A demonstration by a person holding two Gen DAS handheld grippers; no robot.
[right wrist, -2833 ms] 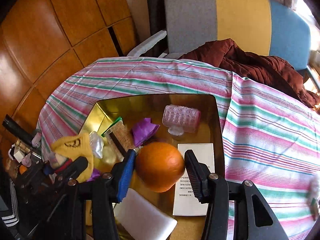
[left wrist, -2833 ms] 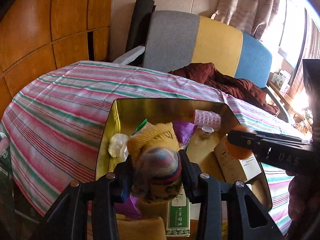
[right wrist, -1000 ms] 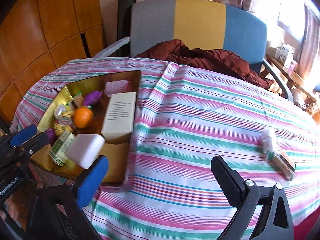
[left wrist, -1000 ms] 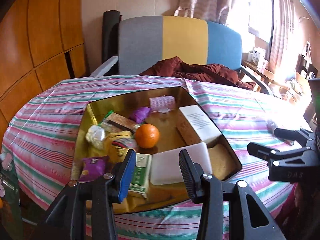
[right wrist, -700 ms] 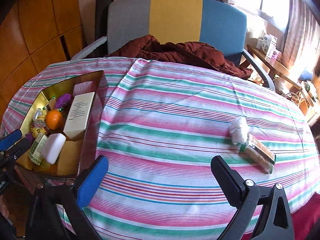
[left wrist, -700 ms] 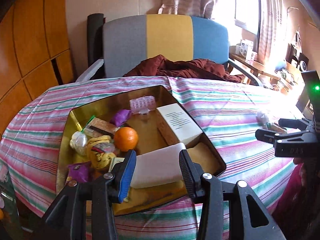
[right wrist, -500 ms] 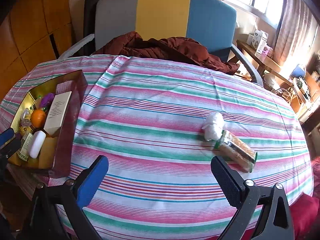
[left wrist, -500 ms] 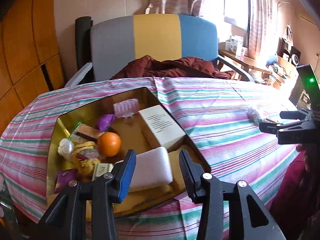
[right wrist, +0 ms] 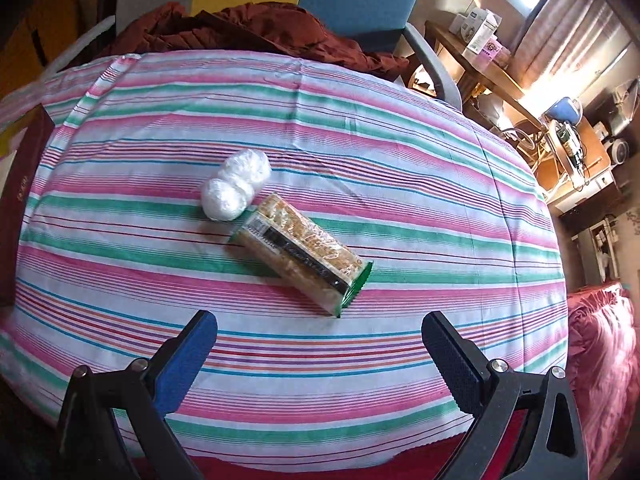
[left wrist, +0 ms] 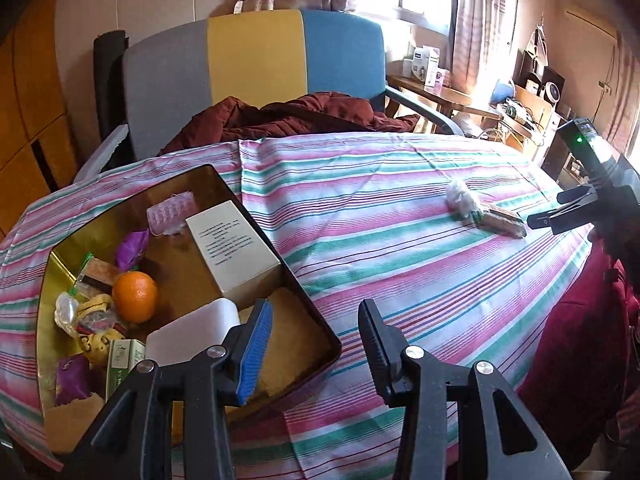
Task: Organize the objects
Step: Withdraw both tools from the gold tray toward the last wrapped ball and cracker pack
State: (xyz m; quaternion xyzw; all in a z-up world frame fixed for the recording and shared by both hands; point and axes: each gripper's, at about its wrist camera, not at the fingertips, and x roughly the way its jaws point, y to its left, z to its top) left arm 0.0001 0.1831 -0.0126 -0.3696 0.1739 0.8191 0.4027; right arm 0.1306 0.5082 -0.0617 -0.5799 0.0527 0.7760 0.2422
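Observation:
A gold tin box (left wrist: 304,288) sits at the left of the striped table and holds an orange (left wrist: 134,297), a cream carton (left wrist: 232,248), a white block (left wrist: 192,330), a pink roller (left wrist: 171,212) and small packets. My left gripper (left wrist: 316,338) hovers open over the box's near right corner, holding nothing. A cracker packet (right wrist: 302,254) and a white wrapped bundle (right wrist: 234,188) lie together on the cloth, also seen as cracker packet (left wrist: 500,220). My right gripper (right wrist: 320,344) stands wide open just short of the packet, empty.
A grey, yellow and blue chair (left wrist: 256,68) with a dark red garment (left wrist: 296,114) stands behind the table. A side table with boxes (right wrist: 476,52) and clutter is at the far right. A red cushion (right wrist: 600,360) lies off the table's right edge.
Both grippers let go of the doll and the orange in the box and drew back. The right gripper swung right across the table until the cracker packet lies just ahead of it.

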